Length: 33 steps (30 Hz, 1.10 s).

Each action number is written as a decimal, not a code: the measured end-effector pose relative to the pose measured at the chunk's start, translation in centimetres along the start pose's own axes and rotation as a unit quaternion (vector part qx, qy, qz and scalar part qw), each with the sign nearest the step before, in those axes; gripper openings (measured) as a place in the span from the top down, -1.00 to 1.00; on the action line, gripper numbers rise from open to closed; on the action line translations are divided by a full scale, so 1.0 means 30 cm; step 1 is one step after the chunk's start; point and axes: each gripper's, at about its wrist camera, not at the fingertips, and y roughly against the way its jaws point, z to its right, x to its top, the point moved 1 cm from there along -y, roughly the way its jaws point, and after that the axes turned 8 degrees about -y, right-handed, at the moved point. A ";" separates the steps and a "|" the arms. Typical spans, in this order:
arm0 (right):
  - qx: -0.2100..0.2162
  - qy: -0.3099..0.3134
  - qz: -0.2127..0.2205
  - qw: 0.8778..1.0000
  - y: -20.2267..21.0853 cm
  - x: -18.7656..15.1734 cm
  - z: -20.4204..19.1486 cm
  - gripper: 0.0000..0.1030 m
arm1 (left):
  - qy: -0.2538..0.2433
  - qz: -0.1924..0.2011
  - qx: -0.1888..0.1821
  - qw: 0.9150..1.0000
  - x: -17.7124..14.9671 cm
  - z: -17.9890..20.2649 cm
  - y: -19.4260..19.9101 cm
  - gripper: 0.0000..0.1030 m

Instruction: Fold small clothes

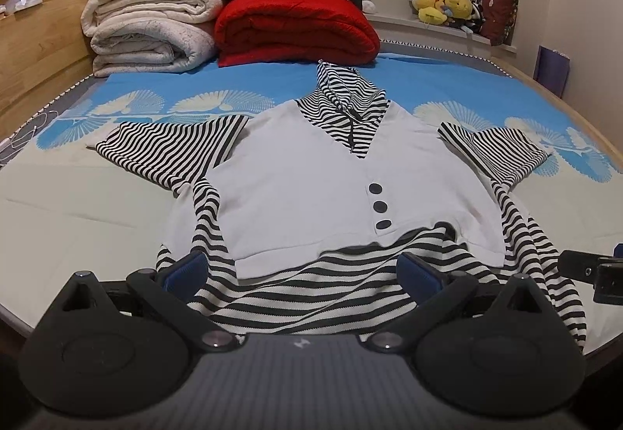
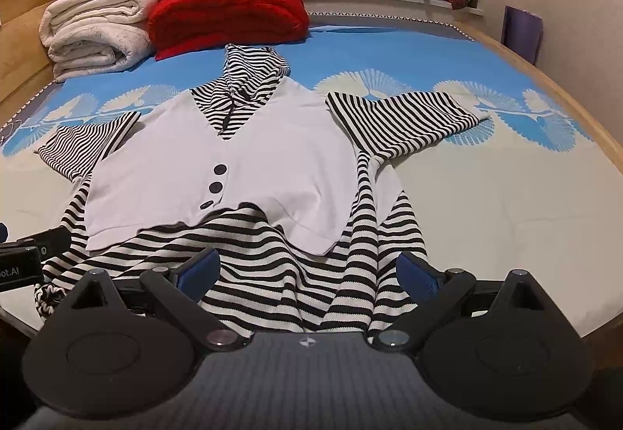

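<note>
1. A striped dress (image 1: 303, 297) with a white vest front (image 1: 311, 188) lies spread flat on the bed (image 1: 97, 204), sleeves out to both sides.
2. The left gripper (image 1: 303, 270) is spread wide above the dress's hem, holding nothing.
3. The right gripper (image 2: 307, 270) is likewise spread wide over the hem, empty.
4. Folded blankets (image 1: 152, 25) sit stacked behind the dress's hood.

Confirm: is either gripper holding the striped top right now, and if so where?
Nothing held. Left gripper and right gripper both have jaws wide open above the striped top's hem, no cloth pinched.
</note>
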 end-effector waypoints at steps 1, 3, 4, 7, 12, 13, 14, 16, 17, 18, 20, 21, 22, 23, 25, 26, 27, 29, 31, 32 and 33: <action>-0.001 0.000 0.000 1.000 -0.001 -0.001 0.000 -0.88 | -0.001 0.000 0.001 1.000 0.000 0.000 0.000 -1.00; 0.000 -0.001 0.002 1.000 -0.002 -0.002 0.001 -0.88 | 0.000 0.000 -0.001 1.000 0.001 -0.001 0.000 -1.00; 0.000 -0.001 0.002 1.000 -0.002 -0.002 0.001 -0.88 | 0.006 0.006 -0.005 1.000 0.001 -0.001 0.001 -1.00; 0.000 -0.001 0.002 1.000 -0.002 -0.002 0.001 -0.88 | 0.009 0.008 -0.006 1.000 0.002 -0.002 0.001 -1.00; 0.001 -0.002 0.002 1.000 -0.003 -0.002 0.001 -0.88 | 0.005 0.007 -0.004 1.000 0.002 -0.003 0.000 -1.00; 0.002 -0.003 0.002 1.000 -0.003 -0.002 0.001 -0.88 | 0.006 0.007 -0.004 1.000 0.003 -0.004 0.000 -1.00; 0.002 -0.003 0.002 1.000 -0.004 -0.003 0.001 -0.88 | 0.008 0.007 -0.004 1.000 0.004 -0.005 0.000 -1.00; 0.002 -0.003 0.001 1.000 -0.005 -0.004 0.001 -0.88 | 0.013 0.009 -0.006 1.000 0.002 -0.007 0.002 -1.00; 0.000 -0.001 0.000 1.000 -0.005 -0.005 0.001 -0.88 | 0.013 0.010 -0.005 1.000 0.001 -0.008 0.004 -1.00; 0.000 -0.001 0.002 1.000 -0.006 -0.005 0.001 -0.88 | 0.015 0.011 -0.005 1.000 0.002 -0.009 0.006 -1.00; 0.000 -0.001 0.002 1.000 -0.006 -0.006 0.002 -0.88 | 0.012 0.014 -0.001 1.000 0.001 -0.014 0.010 -1.00; 0.000 -0.001 0.002 1.000 -0.006 -0.005 0.002 -0.88 | 0.010 0.013 0.000 1.000 -0.001 -0.014 0.012 -1.00; 0.001 -0.002 0.001 1.000 -0.006 -0.006 0.002 -0.88 | 0.010 0.015 0.001 1.000 0.001 -0.015 0.015 -1.00; 0.001 -0.002 -0.001 1.000 -0.005 -0.006 0.001 -0.88 | 0.009 0.017 0.003 1.000 0.004 -0.015 0.017 -1.00; 0.000 -0.003 -0.002 1.000 -0.005 -0.006 -0.001 -0.88 | 0.008 0.023 0.007 1.000 0.012 -0.018 0.020 -0.99; 0.000 -0.004 -0.001 1.000 -0.005 -0.006 -0.001 -0.88 | 0.007 0.028 0.013 1.000 0.019 -0.021 0.023 -0.99; 0.003 -0.008 -0.002 1.000 -0.005 -0.002 -0.001 -0.88 | 0.008 0.029 0.019 0.999 0.029 -0.027 0.023 -0.99; 0.008 -0.018 -0.002 1.000 -0.004 0.004 0.002 -0.88 | 0.015 0.030 0.017 0.999 0.056 -0.050 0.017 -0.98; 0.012 -0.030 0.003 0.999 -0.001 0.014 0.006 -0.88 | 0.024 0.036 0.016 0.999 0.089 -0.078 0.011 -0.94; 0.012 -0.033 0.009 0.999 0.000 0.018 0.009 -0.88 | 0.027 0.043 0.017 0.999 0.109 -0.096 0.007 -0.92; 0.008 -0.033 0.016 0.999 0.002 0.022 0.011 -0.86 | 0.030 0.053 0.019 0.998 0.130 -0.114 0.002 -0.87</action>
